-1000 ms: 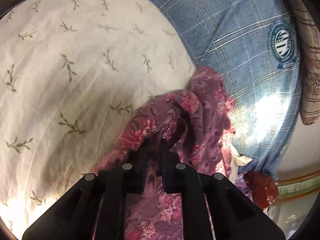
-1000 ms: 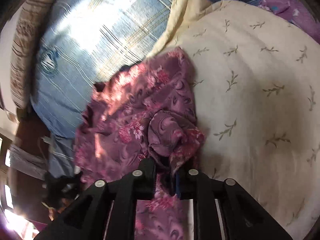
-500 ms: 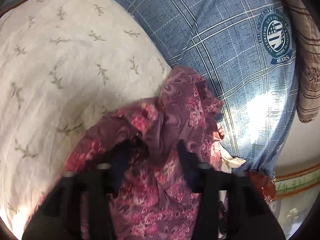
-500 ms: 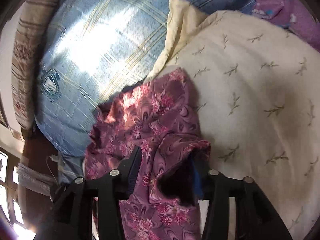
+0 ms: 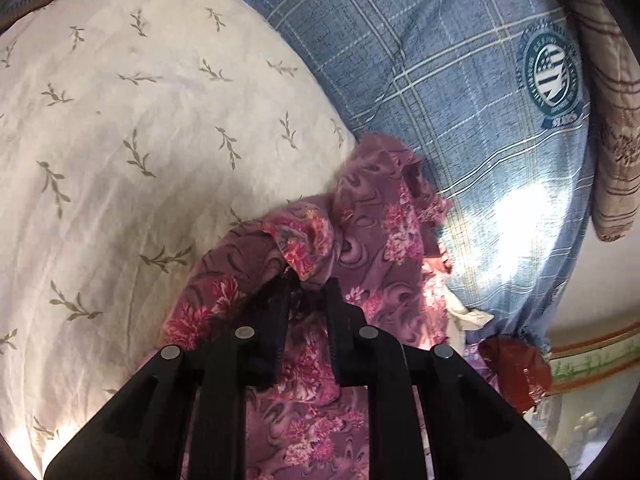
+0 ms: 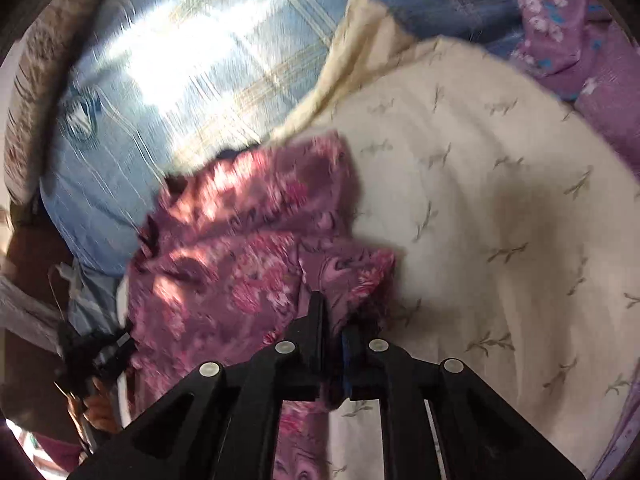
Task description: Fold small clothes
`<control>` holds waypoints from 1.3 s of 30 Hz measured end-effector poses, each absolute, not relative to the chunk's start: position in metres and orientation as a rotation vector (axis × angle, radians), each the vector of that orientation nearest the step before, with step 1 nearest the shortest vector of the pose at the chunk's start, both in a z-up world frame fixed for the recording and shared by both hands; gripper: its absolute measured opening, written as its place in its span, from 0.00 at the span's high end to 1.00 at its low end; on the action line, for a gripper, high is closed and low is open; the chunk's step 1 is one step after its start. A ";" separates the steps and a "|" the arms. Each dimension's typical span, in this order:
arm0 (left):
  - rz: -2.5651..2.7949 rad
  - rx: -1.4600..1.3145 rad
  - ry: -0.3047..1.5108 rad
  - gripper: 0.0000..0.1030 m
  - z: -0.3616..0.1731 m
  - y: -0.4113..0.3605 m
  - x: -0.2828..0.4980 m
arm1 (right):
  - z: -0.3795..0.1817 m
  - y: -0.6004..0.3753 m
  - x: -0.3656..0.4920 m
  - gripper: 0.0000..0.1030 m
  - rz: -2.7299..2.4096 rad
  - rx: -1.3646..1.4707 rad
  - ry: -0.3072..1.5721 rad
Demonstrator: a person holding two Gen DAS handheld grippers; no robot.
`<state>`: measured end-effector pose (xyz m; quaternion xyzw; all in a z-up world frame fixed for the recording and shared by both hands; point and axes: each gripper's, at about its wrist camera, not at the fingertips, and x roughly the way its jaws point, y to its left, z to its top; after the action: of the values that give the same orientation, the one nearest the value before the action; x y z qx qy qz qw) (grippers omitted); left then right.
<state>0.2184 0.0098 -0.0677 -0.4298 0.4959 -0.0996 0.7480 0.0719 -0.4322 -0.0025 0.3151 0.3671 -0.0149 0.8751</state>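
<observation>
I have the purple floral garment [image 5: 372, 236] pinched in both claws: left gripper [image 5: 306, 292] clamped on one bunched edge, right gripper [image 6: 332, 320] opening, fabric between its jaws. It lies crumpled where cream quilt [image 5: 140, 152] meets blue plaid pillow [image 5: 460, 92]. No fold made; all remains.

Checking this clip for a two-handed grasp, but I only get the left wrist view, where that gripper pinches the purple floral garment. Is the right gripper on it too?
Observer: Yes. In the right wrist view a fold of the floral garment sits between the fingers of the right gripper, whose jaws are opening.
Operator: Is there any other purple fabric nearby that I could mistake for it?
Observer: A lilac cloth with white and blue flowers lies beyond the cream leaf-print pillow, at the top right, apart from the garment.
</observation>
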 end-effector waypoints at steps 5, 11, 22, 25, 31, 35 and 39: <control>-0.232 -1.072 1.058 0.66 -0.067 0.017 0.216 | 0.056 -0.392 0.093 0.59 0.083 0.582 0.633; -0.260 -1.104 1.099 0.63 -0.079 0.004 0.225 | 0.051 -0.272 0.206 0.59 0.411 0.447 0.835; -0.313 -1.090 1.080 0.63 -0.079 0.008 0.235 | 0.003 -0.138 0.276 0.59 0.649 0.020 1.004; -0.315 -1.092 1.088 0.63 -0.081 0.006 0.236 | 0.003 -0.133 0.271 0.59 0.658 -0.058 0.996; -0.318 -1.085 1.090 0.63 -0.081 0.004 0.238 | 0.014 -0.201 0.289 0.61 0.606 0.312 0.913; -0.317 -1.077 1.092 0.63 -0.081 0.002 0.239 | 0.004 -0.196 0.291 0.73 0.579 0.165 0.977; -0.316 -1.068 1.092 0.63 -0.080 0.000 0.239 | -0.009 -0.170 0.279 0.70 0.636 -0.012 1.032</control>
<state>0.2394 0.0004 -0.0804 -0.4813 0.4924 -0.1423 0.7111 0.2795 -0.1695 -0.0092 -0.0057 0.4849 0.2988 0.8219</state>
